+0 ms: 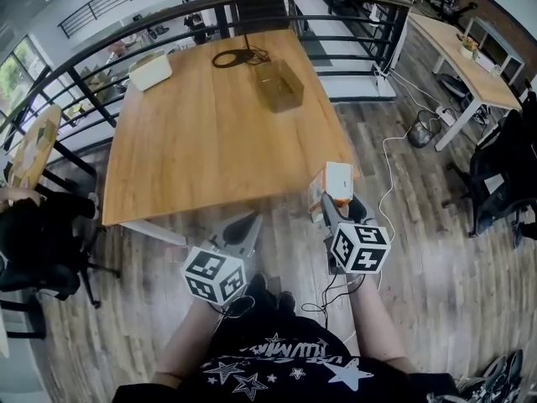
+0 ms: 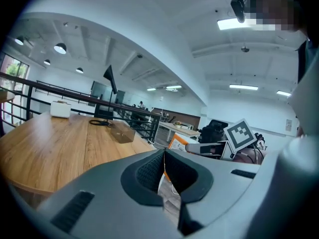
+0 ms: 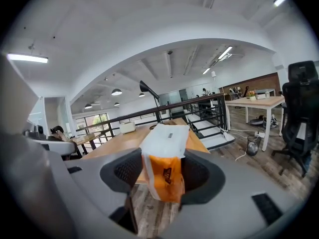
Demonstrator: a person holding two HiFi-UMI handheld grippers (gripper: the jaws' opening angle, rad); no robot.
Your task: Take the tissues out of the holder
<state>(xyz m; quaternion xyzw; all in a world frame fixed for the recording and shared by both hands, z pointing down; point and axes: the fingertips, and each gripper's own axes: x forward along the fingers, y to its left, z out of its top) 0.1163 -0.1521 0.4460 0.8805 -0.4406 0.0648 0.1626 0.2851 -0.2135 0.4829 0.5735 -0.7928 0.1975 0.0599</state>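
My right gripper [image 1: 338,201] is shut on an orange and white tissue pack [image 1: 336,180], held just off the near right corner of the wooden table [image 1: 210,141]. In the right gripper view the pack [image 3: 164,151] stands upright between the pads of that gripper [image 3: 162,176]. The clear tissue holder [image 1: 279,85] sits far back on the table, apart from both grippers; it also shows in the left gripper view [image 2: 122,132]. My left gripper [image 1: 243,225] hangs before the table's front edge, its pads [image 2: 149,171] pressed together with nothing between them.
A white box [image 1: 151,70] and a coiled black cable [image 1: 239,57] lie at the table's far end. A black railing [image 1: 101,57] runs behind and left of it. A second table [image 1: 470,61] and black office chairs [image 1: 503,175] stand right; cords trail over the floor [image 1: 394,149].
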